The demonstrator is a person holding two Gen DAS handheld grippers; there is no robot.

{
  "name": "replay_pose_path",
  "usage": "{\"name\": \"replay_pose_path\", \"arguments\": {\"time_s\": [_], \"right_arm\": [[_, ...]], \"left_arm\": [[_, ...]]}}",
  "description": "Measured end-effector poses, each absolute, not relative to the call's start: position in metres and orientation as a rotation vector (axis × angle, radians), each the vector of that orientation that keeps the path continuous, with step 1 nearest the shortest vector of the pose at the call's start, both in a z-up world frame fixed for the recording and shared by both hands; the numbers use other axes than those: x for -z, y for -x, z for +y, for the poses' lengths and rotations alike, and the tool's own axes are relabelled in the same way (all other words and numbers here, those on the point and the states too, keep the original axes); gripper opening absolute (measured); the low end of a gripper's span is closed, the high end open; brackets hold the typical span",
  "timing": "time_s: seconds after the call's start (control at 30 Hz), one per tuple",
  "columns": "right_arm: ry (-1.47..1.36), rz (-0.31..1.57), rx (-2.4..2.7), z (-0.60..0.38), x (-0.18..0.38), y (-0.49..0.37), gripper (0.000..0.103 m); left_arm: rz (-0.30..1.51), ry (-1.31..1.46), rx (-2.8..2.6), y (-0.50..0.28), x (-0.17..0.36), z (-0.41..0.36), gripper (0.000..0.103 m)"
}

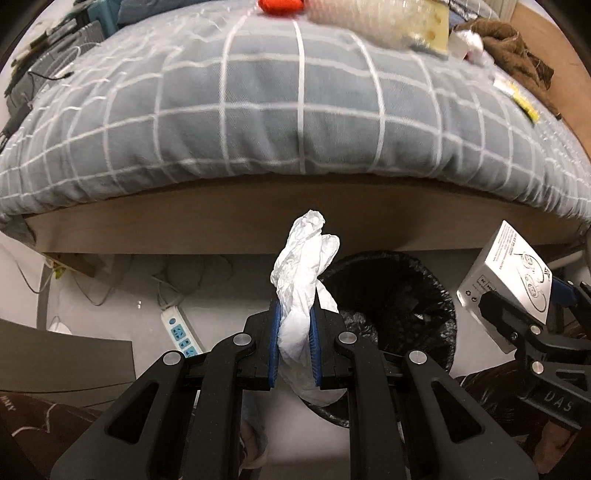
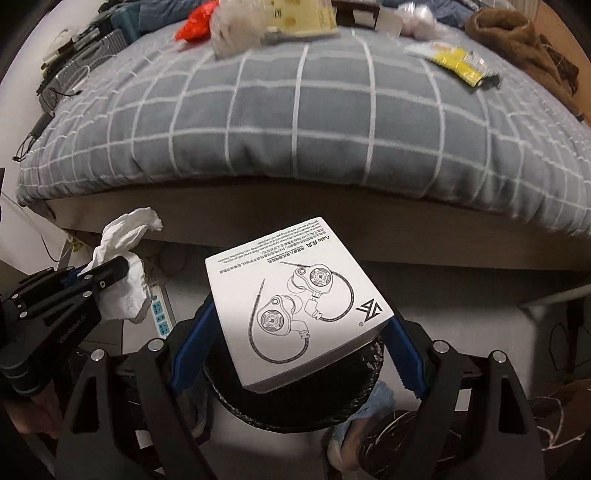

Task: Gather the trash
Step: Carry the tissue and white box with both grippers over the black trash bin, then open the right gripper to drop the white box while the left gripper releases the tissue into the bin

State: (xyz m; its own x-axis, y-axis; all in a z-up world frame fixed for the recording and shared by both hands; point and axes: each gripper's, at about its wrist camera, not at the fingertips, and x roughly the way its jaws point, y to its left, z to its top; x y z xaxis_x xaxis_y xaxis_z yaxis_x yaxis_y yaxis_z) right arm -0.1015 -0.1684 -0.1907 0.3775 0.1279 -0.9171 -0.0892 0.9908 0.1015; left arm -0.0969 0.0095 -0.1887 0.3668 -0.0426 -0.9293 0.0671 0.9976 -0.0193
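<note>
left gripper (image 1: 294, 334) jaws pinch crumpled tissue (image 1: 304, 269), right gripper (image 2: 299, 332) jaws spread wide clamping white box (image 2: 295, 302)

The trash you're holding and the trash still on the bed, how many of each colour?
White, held: 2, crumpled tissue and earphone box
White, on bed: 1, crumpled wad
Red: 1, crinkly wrapper
Yellow: 1, snack wrapper
Clear: 1, plastic bag
Total: 6
</note>
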Motion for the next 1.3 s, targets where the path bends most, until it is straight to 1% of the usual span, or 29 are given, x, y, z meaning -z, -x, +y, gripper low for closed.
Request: {"name": "replay_pose_path", "arguments": {"time_s": [0.4,0.83,0.87,0.9,1.0,1.07,1.3], "right_arm": [[-0.062,1.309,-0.141,-0.151,0.232,0.083,0.081],[-0.028,1.325,-0.176,-0.132,0.241,0.082,0.082],[-0.021,1.320,-0.174,-0.131,0.240,0.082,0.083],[-0.017,1.316,-0.169,-0.131,0.238,0.081,0.087],[-0.024,1.305,-0.154,-0.136,0.234,0.080,0.093],[-0.022,1.293,-0.142,-0.139,0.231,0.080,0.095],[-0.023,1.259,-0.086,-0.166,0.219,0.081,0.095]], "left_arm": [[1.246,-0.032,0.037,0.088,0.216,0.022,0.012],[1.250,0.003,0.003,0.093,0.214,0.043,0.012],[1.250,0.005,0.005,0.092,0.214,0.042,0.012],[1.249,0.005,0.007,0.092,0.213,0.041,0.012],[1.250,-0.001,0.014,0.092,0.213,0.038,0.012],[1.250,-0.004,0.022,0.092,0.212,0.033,0.012],[1.257,-0.027,0.066,0.092,0.218,0.011,0.013]]}}
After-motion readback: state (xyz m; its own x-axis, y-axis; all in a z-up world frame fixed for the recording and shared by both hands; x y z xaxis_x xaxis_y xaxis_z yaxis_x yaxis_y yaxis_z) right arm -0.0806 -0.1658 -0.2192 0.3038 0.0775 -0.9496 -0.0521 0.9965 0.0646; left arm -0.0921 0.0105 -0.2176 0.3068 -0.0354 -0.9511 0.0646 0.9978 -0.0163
